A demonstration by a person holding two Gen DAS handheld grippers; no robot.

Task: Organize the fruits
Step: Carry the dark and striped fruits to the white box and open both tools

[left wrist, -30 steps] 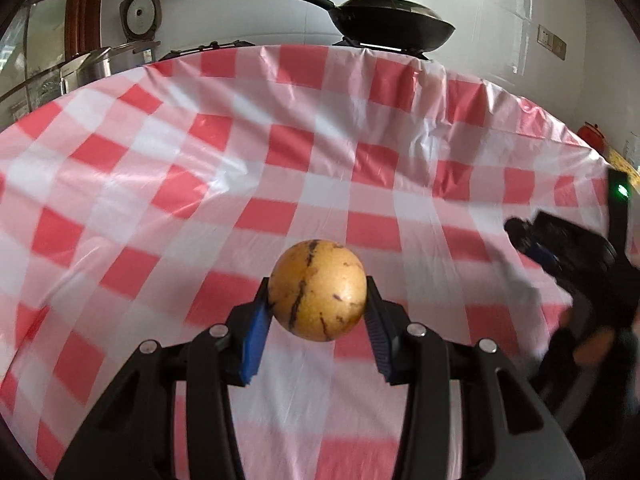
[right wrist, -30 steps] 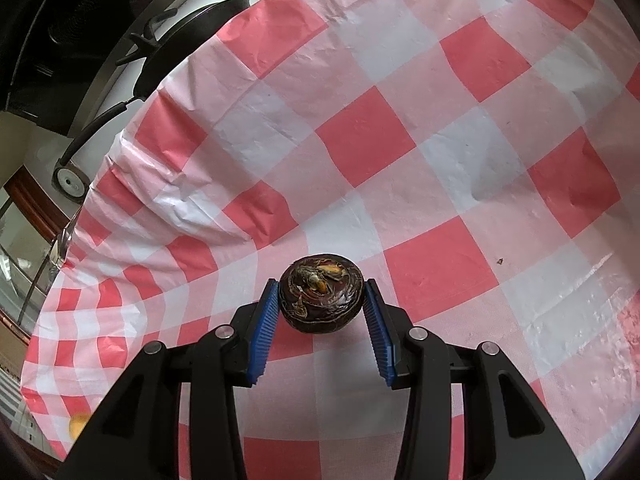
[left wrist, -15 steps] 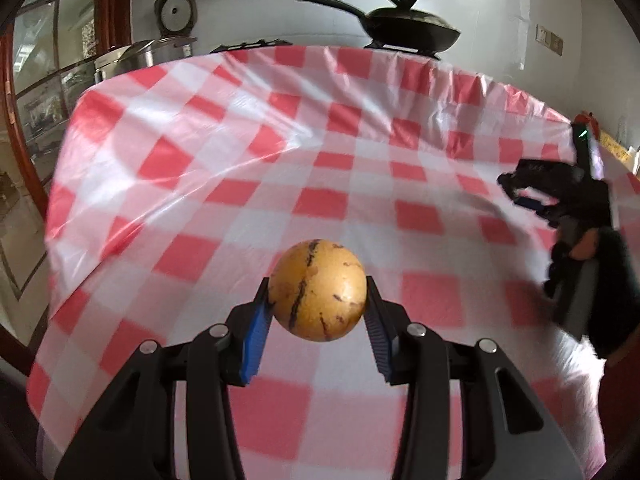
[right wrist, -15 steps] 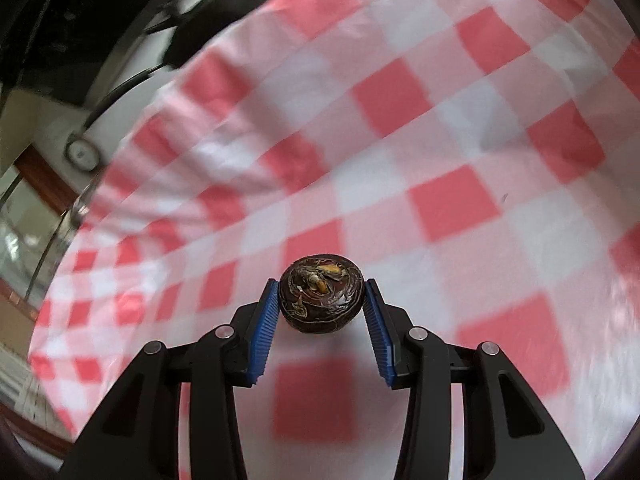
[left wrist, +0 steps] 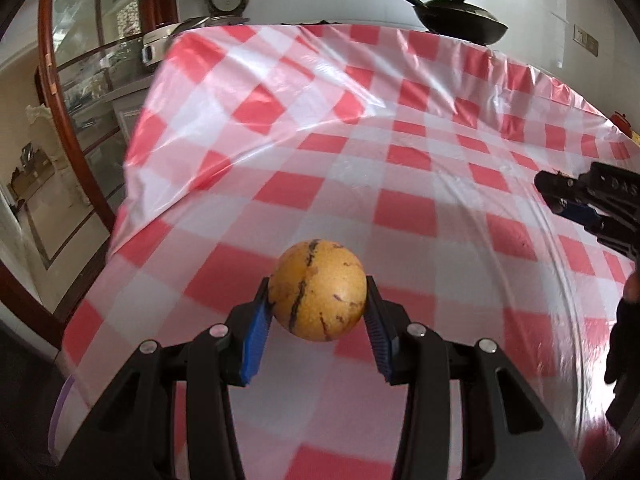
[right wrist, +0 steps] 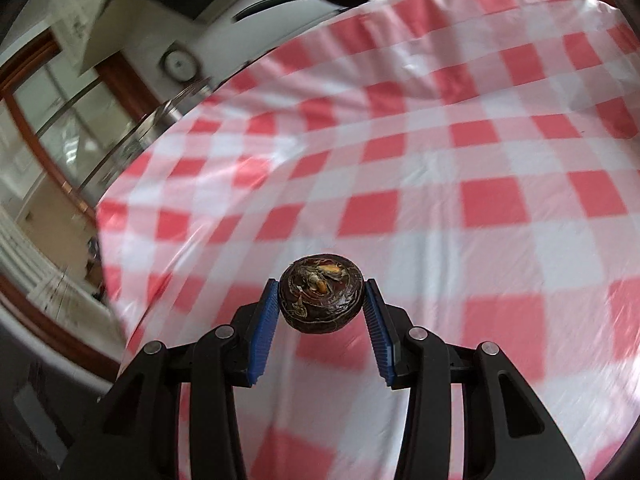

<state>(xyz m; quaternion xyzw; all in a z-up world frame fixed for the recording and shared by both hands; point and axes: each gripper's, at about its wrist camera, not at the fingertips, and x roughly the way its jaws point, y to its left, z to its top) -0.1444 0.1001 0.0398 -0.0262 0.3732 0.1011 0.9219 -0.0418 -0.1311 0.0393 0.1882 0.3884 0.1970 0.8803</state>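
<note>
My left gripper [left wrist: 318, 300] is shut on a round yellow-orange fruit [left wrist: 318, 290] with dark streaks, held above the red and white checked tablecloth [left wrist: 360, 152]. The blue pads press on both of its sides. My right gripper [right wrist: 321, 302] is shut on a small dark brown fruit [right wrist: 321, 300] with a dried top, also above the cloth [right wrist: 460, 160]. In the left wrist view the right gripper [left wrist: 576, 202] shows at the right edge, with a gloved hand [left wrist: 624, 340] below it.
A curved clear rim [left wrist: 568, 300], perhaps of a glass bowl, arcs over the cloth at the right. A black lidded pan [left wrist: 456, 16] stands beyond the table's far edge. The table's left edge [left wrist: 132, 184] drops off toward a wood-framed glass door [left wrist: 92, 92].
Both grippers have swung toward the table's left side, fruits still held. The table's left edge and the door have come into view. The right gripper rolled, so the cloth looks more level.
</note>
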